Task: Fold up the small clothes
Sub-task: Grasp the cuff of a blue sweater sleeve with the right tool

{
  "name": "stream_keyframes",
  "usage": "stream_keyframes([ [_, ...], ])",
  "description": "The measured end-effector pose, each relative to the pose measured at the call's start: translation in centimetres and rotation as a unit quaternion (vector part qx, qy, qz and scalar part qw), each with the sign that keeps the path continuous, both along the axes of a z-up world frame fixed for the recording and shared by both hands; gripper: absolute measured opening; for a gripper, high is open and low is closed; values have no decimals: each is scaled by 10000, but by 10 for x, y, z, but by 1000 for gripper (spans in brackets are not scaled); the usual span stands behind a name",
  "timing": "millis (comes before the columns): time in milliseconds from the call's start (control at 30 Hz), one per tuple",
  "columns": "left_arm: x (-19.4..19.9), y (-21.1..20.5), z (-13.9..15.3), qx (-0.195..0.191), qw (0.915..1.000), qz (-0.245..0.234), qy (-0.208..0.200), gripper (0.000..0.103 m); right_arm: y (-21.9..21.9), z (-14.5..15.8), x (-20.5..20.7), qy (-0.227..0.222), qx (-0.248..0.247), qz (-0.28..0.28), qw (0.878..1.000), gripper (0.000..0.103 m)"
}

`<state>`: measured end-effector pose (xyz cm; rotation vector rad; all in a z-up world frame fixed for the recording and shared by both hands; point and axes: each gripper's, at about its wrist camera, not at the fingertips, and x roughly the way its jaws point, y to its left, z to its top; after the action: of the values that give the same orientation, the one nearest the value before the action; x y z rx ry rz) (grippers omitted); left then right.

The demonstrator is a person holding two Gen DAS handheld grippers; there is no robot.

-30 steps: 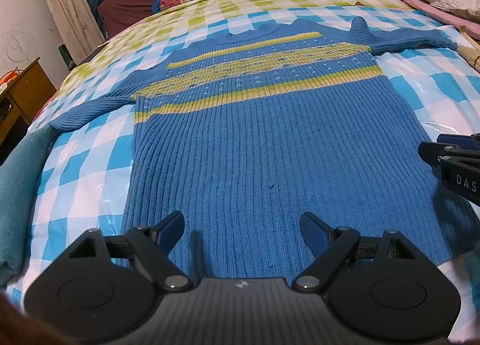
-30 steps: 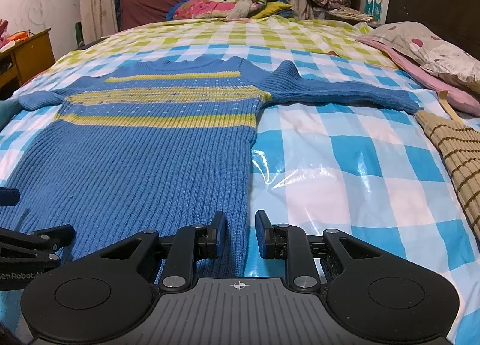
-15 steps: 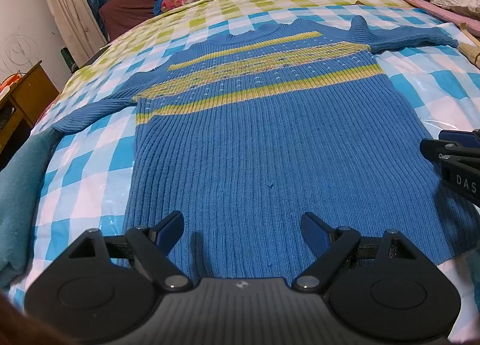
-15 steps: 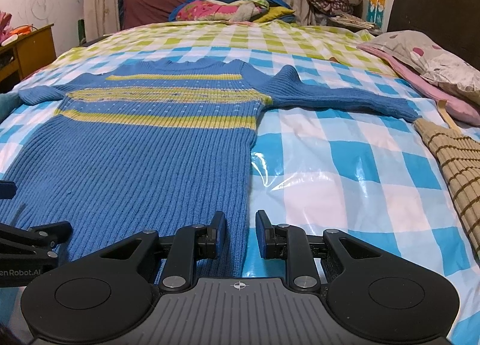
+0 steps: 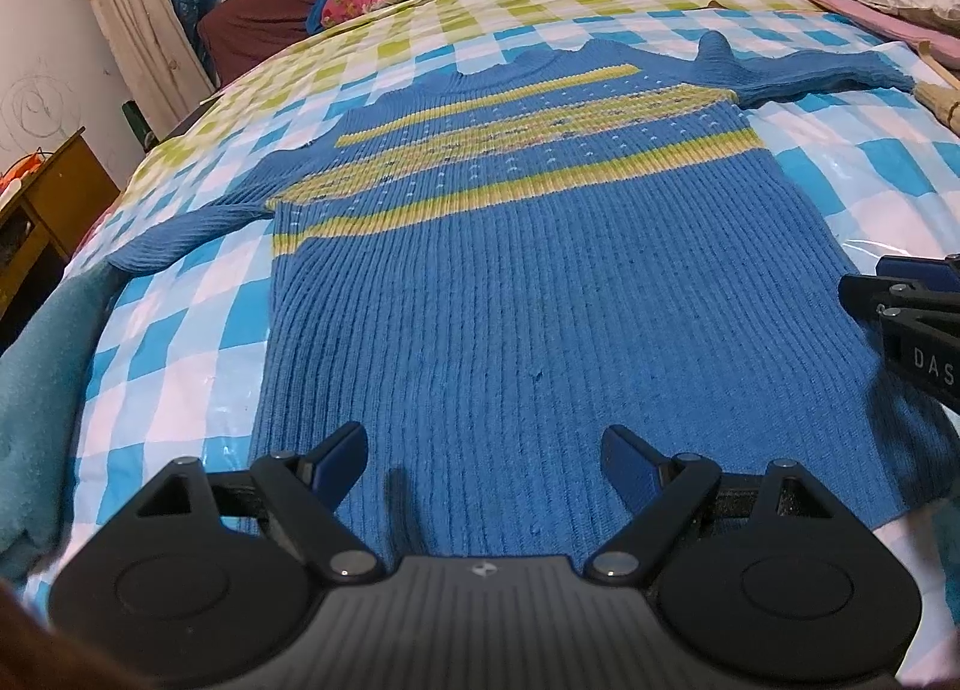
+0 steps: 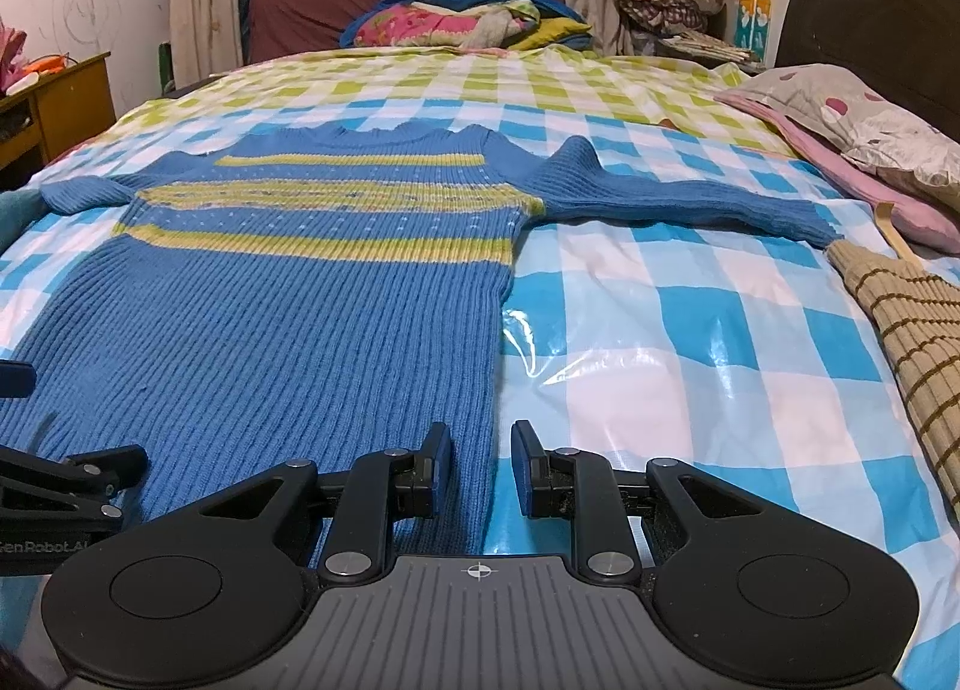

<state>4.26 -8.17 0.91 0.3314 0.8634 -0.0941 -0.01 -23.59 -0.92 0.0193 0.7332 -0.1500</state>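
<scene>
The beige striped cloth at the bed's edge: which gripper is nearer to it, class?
Right. The right gripper sits at the sweater's hem corner on the side where the beige striped cloth lies; the left gripper is over the hem's middle, farther away.

A bed [image 6: 690, 390] covered by a glossy checked sheet, blue-and-white near, green-and-white farther off. A blue ribbed sweater [image 6: 288, 318] with yellow stripes lies flat on it, both sleeves spread out sideways. Beside the right sleeve's cuff rests a tan striped knit [image 6: 912, 330], with a spotted pillow [image 6: 864, 132] on pink bedding beyond. Crumpled bright bedclothes [image 6: 468, 24] are heaped at the far end.
</scene>
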Motion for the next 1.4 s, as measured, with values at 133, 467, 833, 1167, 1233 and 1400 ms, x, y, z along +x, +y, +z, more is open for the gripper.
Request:
stream_keyframes([
  [133, 0, -3, 6, -58, 9999, -50, -92, 90, -3, 2, -2, -56, 95, -22, 9999, 23],
  [467, 23, -33, 25, -305, 9976, -424, -461, 90, -67, 21, 15, -345, 665, -695, 9948, 23],
  [833, 86, -91, 26, -812, 9920, -662, -700, 90, -223, 27, 76, -1004, 1848, -2196, 9526, 24],
  [1167, 115, -125, 10, -996, 9891, -805, -721, 90, -307, -14, 114, -1189, 3327, -3002, 8860, 24],
  [1233, 115, -124, 7, -967, 9893, -803, -737, 90, -310, -23, 119, -1216, 3483, -3133, 8750, 23],
  [1400, 117, -118, 1, -996, 9898, -735, -707, 90, -308, -29, 127, -1412, 3624, -3239, 8625, 23],
])
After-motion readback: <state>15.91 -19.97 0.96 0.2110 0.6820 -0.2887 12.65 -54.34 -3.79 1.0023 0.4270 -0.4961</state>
